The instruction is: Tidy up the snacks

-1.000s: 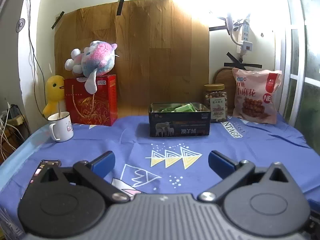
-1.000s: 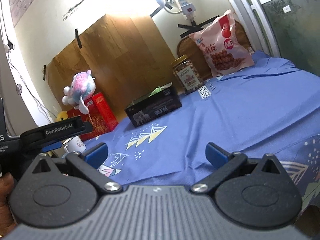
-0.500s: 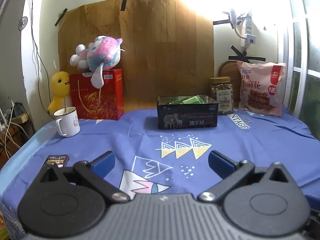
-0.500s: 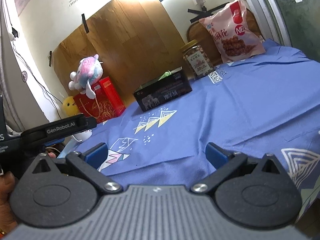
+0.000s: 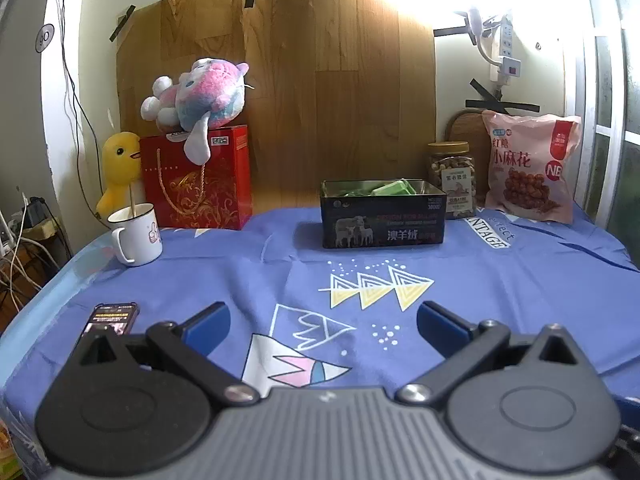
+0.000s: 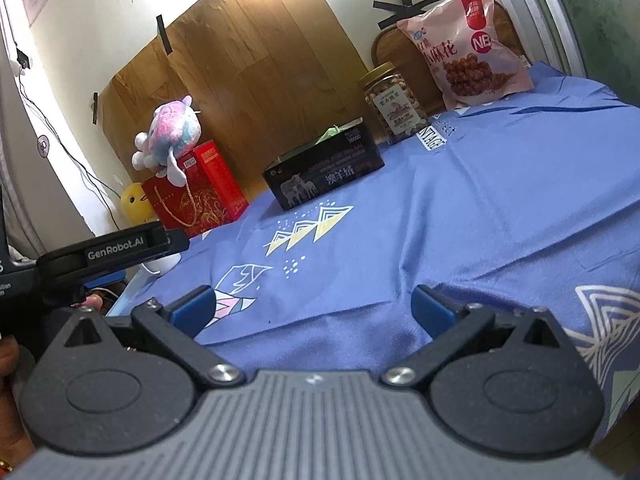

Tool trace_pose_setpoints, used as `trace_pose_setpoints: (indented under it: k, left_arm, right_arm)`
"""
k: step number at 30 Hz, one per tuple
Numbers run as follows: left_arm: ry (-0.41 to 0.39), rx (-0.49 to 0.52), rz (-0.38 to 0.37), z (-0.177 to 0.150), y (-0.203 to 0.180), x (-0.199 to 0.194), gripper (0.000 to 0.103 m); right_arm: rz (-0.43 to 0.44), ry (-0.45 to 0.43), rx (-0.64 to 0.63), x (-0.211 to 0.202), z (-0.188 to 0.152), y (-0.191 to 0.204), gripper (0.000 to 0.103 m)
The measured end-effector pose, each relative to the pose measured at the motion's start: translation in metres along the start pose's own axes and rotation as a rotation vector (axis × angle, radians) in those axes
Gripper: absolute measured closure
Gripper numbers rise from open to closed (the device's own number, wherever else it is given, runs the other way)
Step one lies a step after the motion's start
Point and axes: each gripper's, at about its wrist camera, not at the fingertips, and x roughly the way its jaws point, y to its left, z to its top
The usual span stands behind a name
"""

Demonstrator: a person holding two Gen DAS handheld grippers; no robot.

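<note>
Left wrist view first: the left gripper (image 5: 323, 326) hangs low over the near edge of the table (image 5: 520, 300), its blue fingers spread wide with nothing between them. Straight ahead along the fingers, well apart from them and close to the far edge, sits the dark tin (image 5: 382, 213), its long side running across the view and green packets showing inside. Just to its right stands the jar of nuts (image 5: 452, 178), and further right, toward the far right corner, the pink snack bag (image 5: 530, 168) leans upright against the wall. A white mug (image 5: 136, 232) stands near the left edge and a phone (image 5: 112, 317) lies beside the left finger. Right wrist view next: the right gripper (image 6: 314, 306) is likewise spread and empty over the near edge, tilted so the table slopes. From here the tin (image 6: 324, 176) lies ahead and to the left, while the jar (image 6: 394, 100) and snack bag (image 6: 470, 44) lie more nearly ahead and to the right. By that bearing the right gripper looks the nearer one for the jar and bag, and the left for the tin; both need a long forward reach.
</note>
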Motion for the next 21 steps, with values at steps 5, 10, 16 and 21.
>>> trace_pose_setpoints:
  k: [5, 10, 16, 21]
  left_arm:
    - [-0.036, 0.002, 0.011, 0.0026, 0.0, -0.0051, 0.0]
    - [-0.036, 0.029, 0.047, 0.0035, -0.0056, -0.0091, 0.0]
    - [0.056, 0.001, -0.012, 0.0026, -0.0036, -0.0045, 0.0]
    - [0.099, 0.001, -0.038, 0.0001, -0.0029, -0.001, 0.0]
  right_arm:
    - [0.009, 0.021, -0.004, 0.004, -0.001, -0.0003, 0.0]
    - [0.01, 0.038, 0.006, 0.0066, -0.0024, -0.0011, 0.0]
    - [0.01, 0.032, -0.002, 0.0067, -0.0025, -0.001, 0.0]
    - [0.012, 0.044, 0.003, 0.0095, -0.0039, -0.0008, 0.0]
